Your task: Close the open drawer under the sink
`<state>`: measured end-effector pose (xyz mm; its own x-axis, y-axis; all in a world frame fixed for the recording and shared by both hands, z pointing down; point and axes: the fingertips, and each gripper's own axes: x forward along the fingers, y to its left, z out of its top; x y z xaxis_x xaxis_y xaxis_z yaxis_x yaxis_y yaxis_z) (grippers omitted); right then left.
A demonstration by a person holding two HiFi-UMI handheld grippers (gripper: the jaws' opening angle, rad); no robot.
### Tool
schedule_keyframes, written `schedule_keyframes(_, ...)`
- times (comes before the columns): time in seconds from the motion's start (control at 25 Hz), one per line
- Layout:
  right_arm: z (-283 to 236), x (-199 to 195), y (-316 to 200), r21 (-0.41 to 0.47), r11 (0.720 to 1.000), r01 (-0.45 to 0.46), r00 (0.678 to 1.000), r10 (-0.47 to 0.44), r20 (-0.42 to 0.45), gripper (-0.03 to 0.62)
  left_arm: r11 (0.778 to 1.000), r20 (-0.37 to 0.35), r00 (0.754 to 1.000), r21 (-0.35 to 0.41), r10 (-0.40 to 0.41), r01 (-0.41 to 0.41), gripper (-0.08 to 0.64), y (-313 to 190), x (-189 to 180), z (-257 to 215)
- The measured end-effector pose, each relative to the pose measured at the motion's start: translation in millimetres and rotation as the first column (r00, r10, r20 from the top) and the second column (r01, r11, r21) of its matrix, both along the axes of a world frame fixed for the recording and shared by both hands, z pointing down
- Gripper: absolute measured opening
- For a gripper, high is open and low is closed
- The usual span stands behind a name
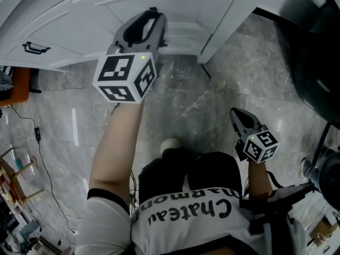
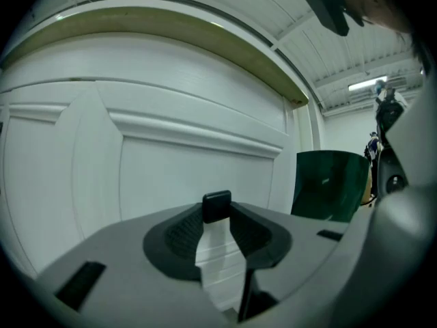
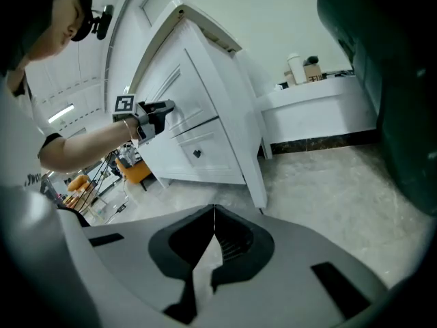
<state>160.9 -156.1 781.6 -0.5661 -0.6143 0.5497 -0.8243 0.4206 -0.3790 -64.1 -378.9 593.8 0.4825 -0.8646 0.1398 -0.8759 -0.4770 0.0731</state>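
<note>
— Where is the drawer?

— In the white cabinet (image 3: 205,80). Its panelled drawer front (image 2: 171,162) fills the left gripper view, straight ahead of the left claw (image 2: 220,232) and close to it.

— Does that claw hold anything?

— No. The left claw is released: its jaws stand apart, and only white panel shows in the gap between them. In the head view it (image 1: 147,23) reaches out on a straight bare arm (image 1: 119,142), tips right up against the cabinet (whether they actually touch the front, no view settles).

— Is the drawer out or in?

— That cannot be told; none of the angles shows a gap or an edge clearly.

— And the other one?

— The right claw (image 3: 214,214) is clenched on nothing: the jaw tips meet, and only grey marbled floor (image 3: 328,183) shows beneath them. In the head view it (image 1: 235,113) hangs low at the person's right side, well apart from the cabinet and tilted down toward the floor.

— Anything else nearby?

— A lower panel carries a small dark knob (image 3: 197,153), below the level of the left claw. A black handle (image 1: 34,48) sits on another cabinet face, off to the left in the head view. A dark green container (image 2: 331,183) stands just past the cabinet's right corner.
</note>
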Motion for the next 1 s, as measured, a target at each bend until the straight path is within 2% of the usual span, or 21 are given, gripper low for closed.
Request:
schedule_keyframes(0.08,-3.6,0.1,11.3,-0.046,0.999,0.005,1.0,-0.005,-0.007,0.012,1.0,0.019,1.0,-0.028,-0.012,0.012,0.118,-1.3,-0.6,0.8)
schedule_keyframes(0.2,-21.4,3.1,25.1,-0.116,0.991,-0.06,0.997,0.066,0.046,0.012,0.996,0.036,0.999,-0.091,-0.02,0.023,0.118,-0.2,-0.1,4.0)
schedule_keyframes(0.32,-49.9,1.5,39.4,-0.169,0.98,-0.103,0.99,0.118,0.083,0.012,0.989,0.081,0.997,-0.146,-0.012,0.023,0.118,3.3,0.5,7.4)
schedule_keyframes(0.64,-115.8,4.6,85.4,-0.269,0.959,-0.088,0.995,0.097,0.021,0.012,0.972,0.105,0.994,-0.233,-0.009,0.034,0.12,1.1,0.2,9.2)
schedule_keyframes(0.84,-160.2,14.2,95.4,-0.296,0.947,-0.127,0.99,0.138,0.015,0.012,0.97,0.205,0.979,-0.239,0.002,0.048,0.12,2.4,-0.2,9.6)
schedule_keyframes(1.0,-190.7,19.3,90.4,-0.278,0.949,-0.148,0.988,0.156,0.005,0.012,0.941,0.258,0.966,-0.328,0.0,0.087,0.12,4.9,-1.4,11.3)
